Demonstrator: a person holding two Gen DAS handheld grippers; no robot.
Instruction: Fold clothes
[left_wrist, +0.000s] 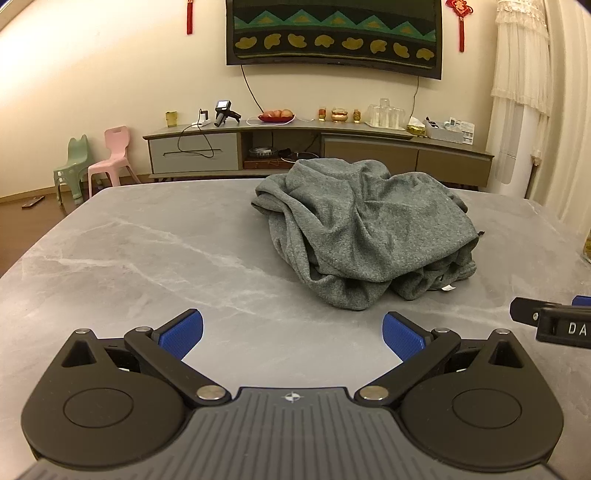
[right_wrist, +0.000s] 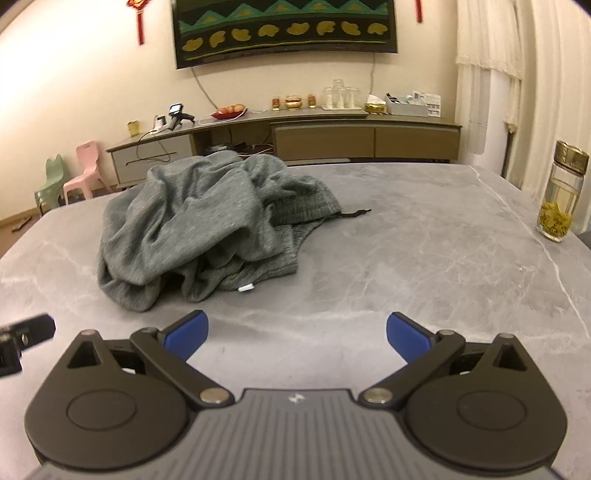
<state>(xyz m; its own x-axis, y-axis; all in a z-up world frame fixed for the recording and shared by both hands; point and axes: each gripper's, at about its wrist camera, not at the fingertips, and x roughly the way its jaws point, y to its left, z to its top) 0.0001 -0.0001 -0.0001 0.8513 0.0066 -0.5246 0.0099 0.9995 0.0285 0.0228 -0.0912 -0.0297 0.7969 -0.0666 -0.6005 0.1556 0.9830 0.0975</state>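
A grey garment (left_wrist: 364, 230) lies crumpled on the marble table (left_wrist: 129, 251), ahead of both tools. The left gripper (left_wrist: 292, 334) and right gripper (right_wrist: 297, 334) hover with fingers spread wide, holding nothing.

It was a home living room. A wall-mounted television (left_wrist: 334, 35) hung above a long low media cabinet (left_wrist: 317, 147) carrying a plate of fruit (left_wrist: 276, 116), upturned glasses (left_wrist: 384, 112) and a tissue box (left_wrist: 417, 127). Red knot ornaments (left_wrist: 460, 14) flanked the screen, two small plastic children's chairs (left_wrist: 110, 158) stood by the wall, and lace curtains (left_wrist: 521, 74) hung at the right.
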